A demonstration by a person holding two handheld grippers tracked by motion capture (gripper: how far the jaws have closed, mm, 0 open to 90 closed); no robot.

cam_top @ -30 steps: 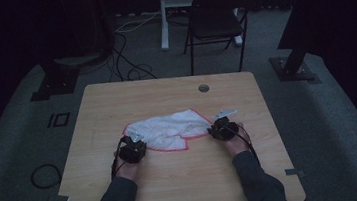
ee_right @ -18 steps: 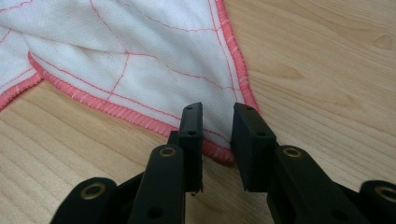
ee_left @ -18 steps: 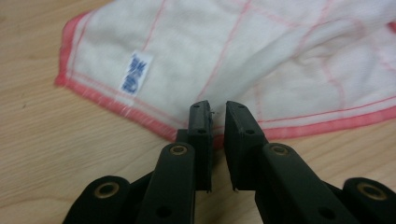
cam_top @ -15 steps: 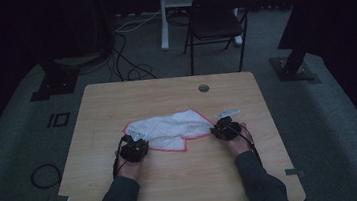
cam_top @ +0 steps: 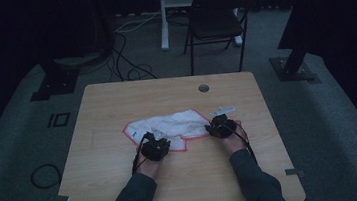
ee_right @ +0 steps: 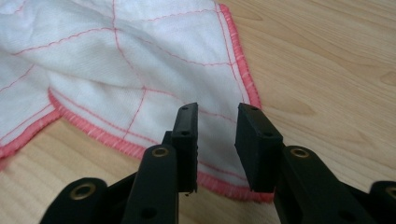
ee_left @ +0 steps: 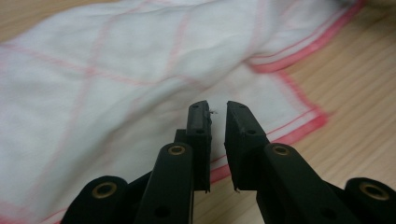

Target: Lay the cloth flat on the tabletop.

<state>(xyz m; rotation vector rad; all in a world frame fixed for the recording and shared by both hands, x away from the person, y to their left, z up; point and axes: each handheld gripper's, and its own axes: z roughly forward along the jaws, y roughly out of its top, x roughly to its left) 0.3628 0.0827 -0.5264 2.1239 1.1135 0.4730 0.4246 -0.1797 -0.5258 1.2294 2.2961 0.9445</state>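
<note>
While both jaws stand slightly spread, having just been opening with nothing between them, pick your hems. Set the left gripper [ee_left: 217, 109] and right gripper [ee_right: 215, 112] squarely on the cloth [cam_top: 171, 125] edges before pinching.

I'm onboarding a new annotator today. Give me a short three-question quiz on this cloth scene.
1. True or false: the white cloth has a red hem.
2. Which stands wider apart, the jaws of the left gripper or of the right gripper?
3. What stands on the floor beyond the table? A) chair B) ladder C) bin

Key: 1 true. 2 the right gripper; both are open, nothing pinched, jaws just opening. 3 A, a dark folding chair.
</note>
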